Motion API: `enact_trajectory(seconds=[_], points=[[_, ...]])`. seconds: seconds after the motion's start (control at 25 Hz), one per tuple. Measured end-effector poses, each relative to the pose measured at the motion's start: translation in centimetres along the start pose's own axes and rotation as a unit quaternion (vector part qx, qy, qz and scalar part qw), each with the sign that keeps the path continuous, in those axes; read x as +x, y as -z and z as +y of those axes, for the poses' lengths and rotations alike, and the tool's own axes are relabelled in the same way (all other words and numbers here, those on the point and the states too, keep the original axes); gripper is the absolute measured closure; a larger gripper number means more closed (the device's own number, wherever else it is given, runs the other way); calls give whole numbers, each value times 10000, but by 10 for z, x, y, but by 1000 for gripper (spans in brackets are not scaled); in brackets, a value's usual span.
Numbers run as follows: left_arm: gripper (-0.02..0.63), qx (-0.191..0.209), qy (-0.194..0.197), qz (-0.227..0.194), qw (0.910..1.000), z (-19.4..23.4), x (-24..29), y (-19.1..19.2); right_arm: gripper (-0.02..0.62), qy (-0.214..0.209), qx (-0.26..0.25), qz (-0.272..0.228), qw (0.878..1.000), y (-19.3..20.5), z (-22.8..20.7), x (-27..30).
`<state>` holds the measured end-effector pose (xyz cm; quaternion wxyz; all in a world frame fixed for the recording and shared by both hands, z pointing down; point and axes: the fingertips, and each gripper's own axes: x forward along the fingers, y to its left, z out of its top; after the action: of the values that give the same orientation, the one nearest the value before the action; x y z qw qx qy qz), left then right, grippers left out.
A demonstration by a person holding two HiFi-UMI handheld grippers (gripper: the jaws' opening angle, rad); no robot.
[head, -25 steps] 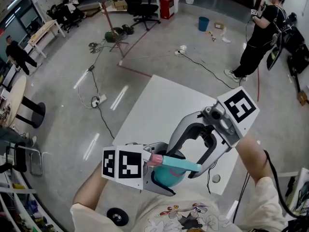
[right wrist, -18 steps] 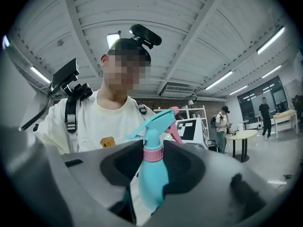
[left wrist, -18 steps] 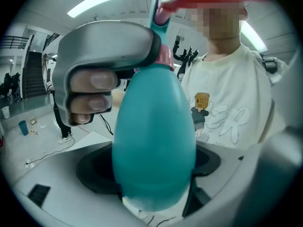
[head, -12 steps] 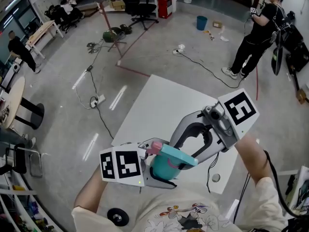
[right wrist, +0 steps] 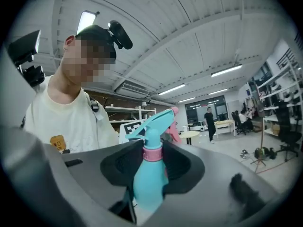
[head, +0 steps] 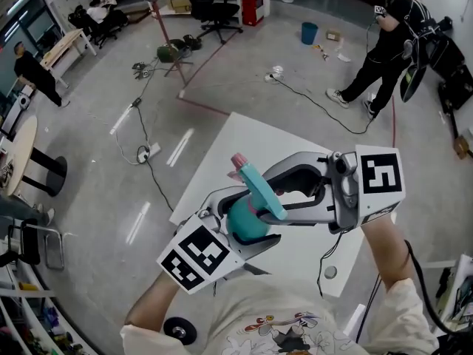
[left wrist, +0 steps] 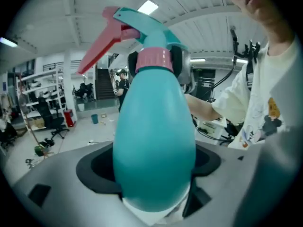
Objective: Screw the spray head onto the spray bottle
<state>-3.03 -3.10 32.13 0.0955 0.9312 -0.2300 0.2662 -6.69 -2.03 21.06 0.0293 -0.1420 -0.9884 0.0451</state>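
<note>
The right gripper (head: 279,198) has now shut on the pink collar (right wrist: 152,154); the left gripper (head: 238,235) clamps the spray bottle (left wrist: 154,141), ready for twisting

The left tool (head: 242,220) hides the base of the spray bottle (head: 248,229) (head view).

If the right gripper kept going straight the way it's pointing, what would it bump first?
The spray head: its pink collar sits between the right gripper's jaws, so there's no free way ahead.

Teal egg-shaped spray bottle (head: 241,226), tilted in midair, teal spray head (head: 260,191) with pink collar and trigger on its neck.
</note>
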Motion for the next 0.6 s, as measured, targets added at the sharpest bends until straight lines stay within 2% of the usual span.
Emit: enact_trajectory(seconds=[0.16, 0.24, 0.44, 0.6], points=[[183, -221, -448, -355, 9981, 15, 2, -16, 463, 695, 125, -78, 9975, -9, -15, -6], [183, -270, -830, -586, 9945, 23, 0, -24, 463, 1070, 16, -78, 9942, -15, -18, -3], [183, -97, -1909, -742, 9788, 41, -16, -20, 463, 1880, -457, -91, 9811, -24, -14, 14], [183, -91, -2412, -760, 9675, 57, -22, -17, 463, 2472, -580, -96, 9672, -23, -23, 18]])
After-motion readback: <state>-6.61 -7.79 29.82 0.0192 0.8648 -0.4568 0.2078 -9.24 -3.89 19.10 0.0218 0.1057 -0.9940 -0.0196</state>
